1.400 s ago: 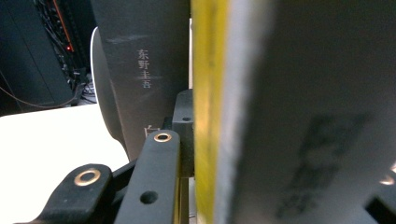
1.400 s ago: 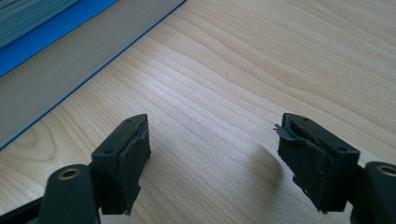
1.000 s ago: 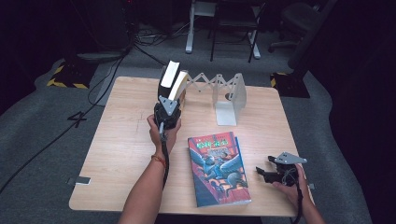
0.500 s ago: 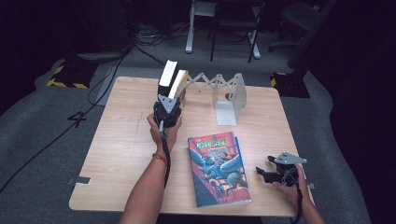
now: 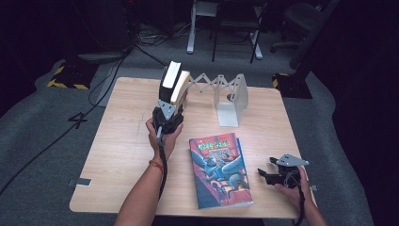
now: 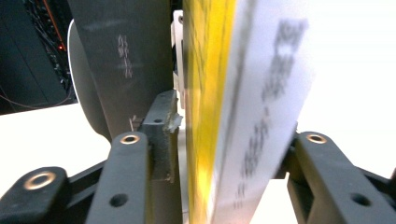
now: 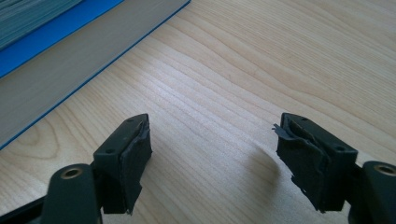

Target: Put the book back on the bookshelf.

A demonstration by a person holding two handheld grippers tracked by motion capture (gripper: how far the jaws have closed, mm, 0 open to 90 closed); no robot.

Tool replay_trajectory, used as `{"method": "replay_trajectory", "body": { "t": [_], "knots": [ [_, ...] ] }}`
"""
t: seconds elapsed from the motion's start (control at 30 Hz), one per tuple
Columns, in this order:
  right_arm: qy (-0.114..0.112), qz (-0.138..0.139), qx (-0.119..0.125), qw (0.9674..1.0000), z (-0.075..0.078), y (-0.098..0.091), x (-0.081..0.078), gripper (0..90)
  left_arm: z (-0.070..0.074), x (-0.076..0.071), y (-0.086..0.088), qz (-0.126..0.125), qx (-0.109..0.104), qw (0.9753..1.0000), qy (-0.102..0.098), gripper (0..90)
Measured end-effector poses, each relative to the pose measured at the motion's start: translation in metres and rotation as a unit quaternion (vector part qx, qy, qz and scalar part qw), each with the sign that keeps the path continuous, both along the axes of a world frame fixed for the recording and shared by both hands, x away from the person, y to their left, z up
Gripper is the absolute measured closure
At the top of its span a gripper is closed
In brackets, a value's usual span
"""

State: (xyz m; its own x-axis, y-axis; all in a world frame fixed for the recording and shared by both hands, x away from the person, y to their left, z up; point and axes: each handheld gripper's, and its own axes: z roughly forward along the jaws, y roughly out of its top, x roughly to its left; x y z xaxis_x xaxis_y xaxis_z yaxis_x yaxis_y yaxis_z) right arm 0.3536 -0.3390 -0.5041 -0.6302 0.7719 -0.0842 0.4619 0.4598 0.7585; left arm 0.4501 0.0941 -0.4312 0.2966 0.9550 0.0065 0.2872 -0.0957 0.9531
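While opening just now, left tool (image 5: 170, 109) up at two standing books: dark book (image 5: 169, 81) and yellow-covered book (image 5: 180, 87), leaning together at the accordion bookend rack (image 5: 229, 94) near the desk's (image 5: 117, 141) far edge. Seen along that tool, yellow-covered book between the jaws, left pad (image 6: 161, 126) just off its cover, right side hard to tell. Further right, flat on the desk, blue illustrated book (image 5: 219, 169). Right of that, right tool (image 5: 263, 172) resting low near the desk's front right corner, jaws apart, gripping nothing, bare wood between them.
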Motion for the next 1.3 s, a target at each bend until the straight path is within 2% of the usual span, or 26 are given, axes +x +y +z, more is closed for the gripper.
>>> {"method": "replay_trajectory", "body": {
  "t": [0.13, 0.27, 0.4, 0.5, 0.63, 0.83, 1.03, 1.13, 1.17, 1.23, 1.3],
  "knots": [
    [0.000, -0.001, 0.000, 1.0000, 0.000, 0.000, 0.000, 26.4, -0.002, -0.008, 0.004, -0.012, 0.008, 0.9999, 0.003, 51.0],
    [0.000, -0.001, 0.001, 1.0000, 0.000, 0.000, 0.000, 26.4, -0.004, -0.016, 0.009, -0.027, 0.032, 0.9991, 0.011, 47.4],
    [0.000, -0.001, 0.001, 1.0000, 0.000, 0.000, 0.000, 26.4, -0.005, -0.022, 0.013, -0.043, 0.037, 0.9983, 0.015, 44.8],
    [0.000, -0.001, 0.001, 1.0000, 0.000, 0.000, 0.000, 26.4, -0.008, -0.029, 0.016, -0.062, 0.045, 0.9969, 0.018, 43.6],
    [0.000, -0.001, 0.001, 1.0000, 0.000, 0.000, -0.001, 26.4, -0.013, -0.037, 0.022, -0.081, 0.055, 0.9947, 0.032, 41.8],
    [-0.001, -0.002, 0.001, 1.0000, 0.000, 0.000, -0.001, 26.4, -0.024, -0.046, 0.027, -0.093, 0.066, 0.9924, 0.048, 43.5],
    [-0.001, -0.003, 0.001, 1.0000, 0.000, 0.000, -0.001, 26.4, -0.030, -0.047, 0.025, -0.110, 0.078, 0.9889, 0.061, 48.0],
    [-0.001, -0.003, 0.001, 1.0000, 0.000, 0.000, -0.001, 26.3, -0.031, -0.047, 0.023, -0.116, 0.079, 0.9881, 0.063, 59.2],
    [0.000, -0.002, 0.001, 1.0000, 0.000, 0.000, -0.001, 26.4, -0.031, -0.047, 0.021, -0.116, 0.083, 0.9878, 0.062, 59.2],
    [0.000, -0.002, 0.001, 1.0000, 0.000, 0.000, -0.001, 26.4, -0.031, -0.045, 0.018, -0.112, 0.092, 0.9871, 0.068, 66.2],
    [0.000, -0.002, 0.001, 1.0000, 0.000, 0.000, -0.001, 26.4, -0.032, -0.042, 0.017, -0.105, 0.089, 0.9878, 0.073, 71.9]
  ]
}}
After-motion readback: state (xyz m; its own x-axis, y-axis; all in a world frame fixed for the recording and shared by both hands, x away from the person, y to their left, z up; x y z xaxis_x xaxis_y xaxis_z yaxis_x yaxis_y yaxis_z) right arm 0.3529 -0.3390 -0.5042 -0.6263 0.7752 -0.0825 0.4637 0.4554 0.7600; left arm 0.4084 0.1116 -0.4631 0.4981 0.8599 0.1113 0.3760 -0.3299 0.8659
